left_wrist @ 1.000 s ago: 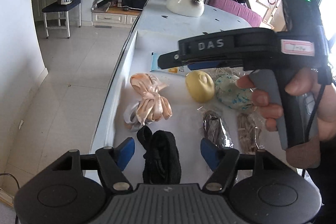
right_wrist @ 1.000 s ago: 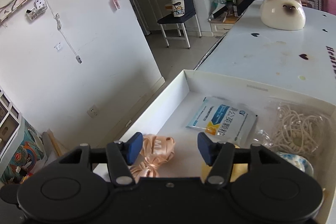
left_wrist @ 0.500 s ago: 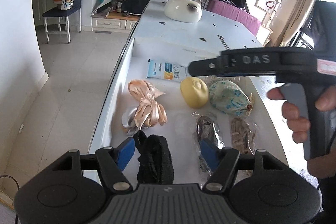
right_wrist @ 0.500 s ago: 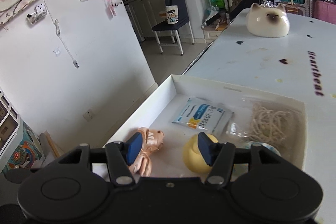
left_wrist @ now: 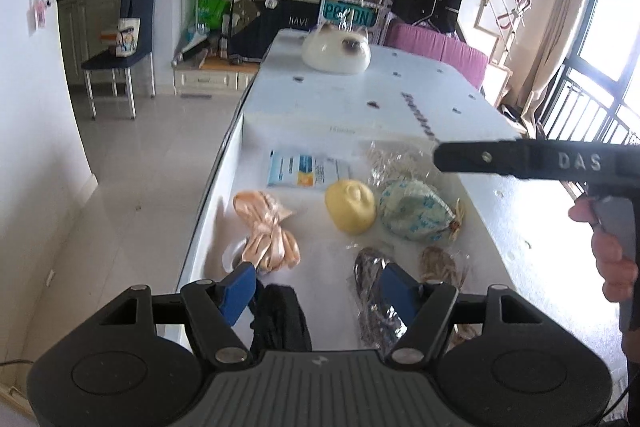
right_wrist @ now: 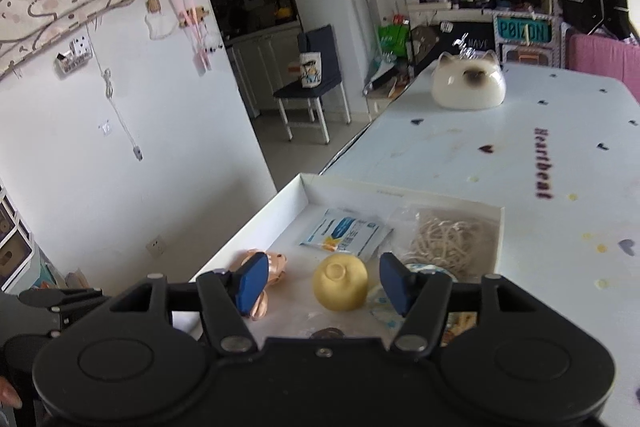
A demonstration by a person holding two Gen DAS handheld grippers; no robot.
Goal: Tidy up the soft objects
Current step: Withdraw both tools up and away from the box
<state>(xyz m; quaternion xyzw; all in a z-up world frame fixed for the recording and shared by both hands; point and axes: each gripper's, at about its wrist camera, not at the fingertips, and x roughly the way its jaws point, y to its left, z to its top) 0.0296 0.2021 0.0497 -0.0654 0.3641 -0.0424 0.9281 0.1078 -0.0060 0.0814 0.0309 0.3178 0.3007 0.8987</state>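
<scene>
White tray point(left_wrist: 224, 187): black cloth point(left_wrist: 280, 319) lengthwise toward cam.

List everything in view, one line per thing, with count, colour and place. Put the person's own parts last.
tray: 1, white, on the table's near end
ribbon: 1, peach, tray's left side
round toy: 1, yellow, tray centre
pouch: 1, blue-patterned, right of the toy
packet: 1, blue-white, tray's far side
string bag: 1, clear, far right corner
black cloth: 1, near edge
cat dome: 1, white, far on the table
left gripper: 1, black, open
right gripper: 1, black, open
hand: 1, on right gripper's handle
</scene>
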